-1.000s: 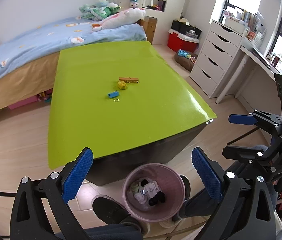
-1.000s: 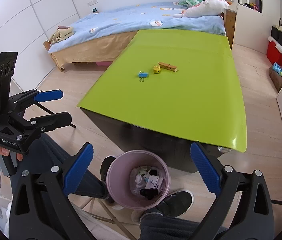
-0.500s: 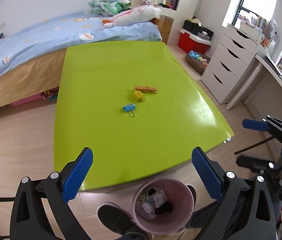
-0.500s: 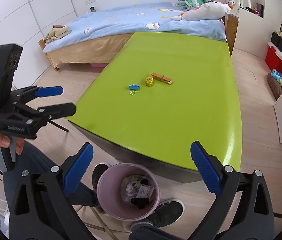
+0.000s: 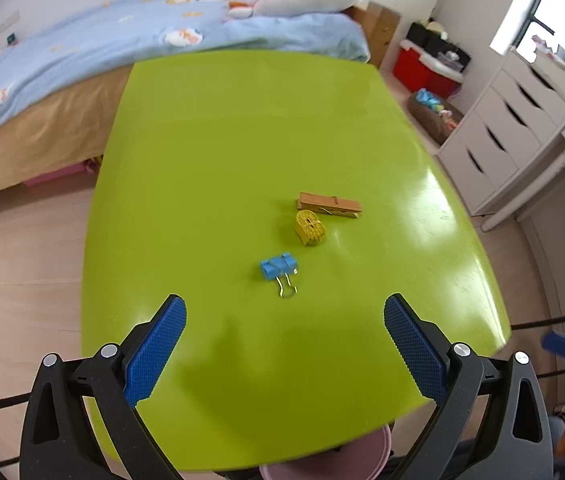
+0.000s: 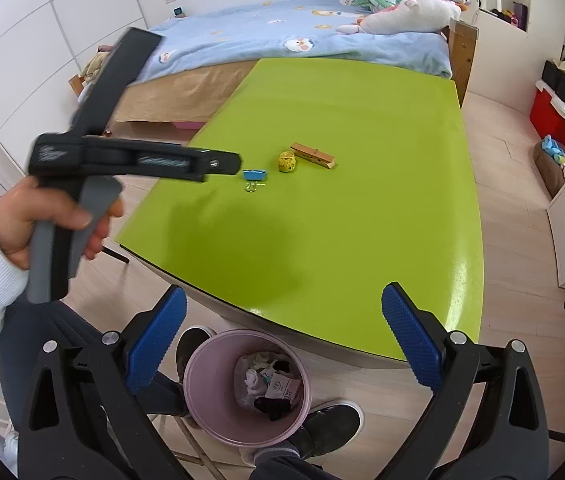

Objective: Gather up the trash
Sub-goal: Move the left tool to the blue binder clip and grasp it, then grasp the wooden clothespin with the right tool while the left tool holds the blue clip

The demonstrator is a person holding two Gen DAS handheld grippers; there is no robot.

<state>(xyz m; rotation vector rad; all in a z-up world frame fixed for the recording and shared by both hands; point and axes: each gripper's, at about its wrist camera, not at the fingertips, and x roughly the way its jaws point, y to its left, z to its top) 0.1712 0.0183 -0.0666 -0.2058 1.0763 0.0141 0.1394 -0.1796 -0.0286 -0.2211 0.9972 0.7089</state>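
I record the green table (image 5: 242, 152) as the largest item before me, with the bed (image 6: 282, 44) behind it and white drawers (image 5: 498, 136) off to the right. The pink trash bin (image 6: 206, 384) stands on the floor at the near table edge, between the operator's shoes, already holding crumpled paper and dark scraps; in the left wrist view only its rim shows, under the table lip. Compared with a second ago, the left gripper (image 5: 282, 344) has travelled forward from above the bin to a position over the near part of the tabletop, and the three items now fill more of its view. I take this to mean the reach for the next piece of trash has begun. The right gripper (image 6: 282, 336) remains back over the bin and the table edge. Both sets of jaws stand spread wide with nothing between them. The remaining items lie together mid-table: a wooden clothespin (image 5: 329, 205) farthest, a yellow wound roll (image 5: 309, 228) just beside it, and a blue binder clip (image 5: 278, 267) nearest, directly ahead of the left gripper. I judge the clip to be the likely first target; its wire handles lie flat, so a low, square approach would be needed.
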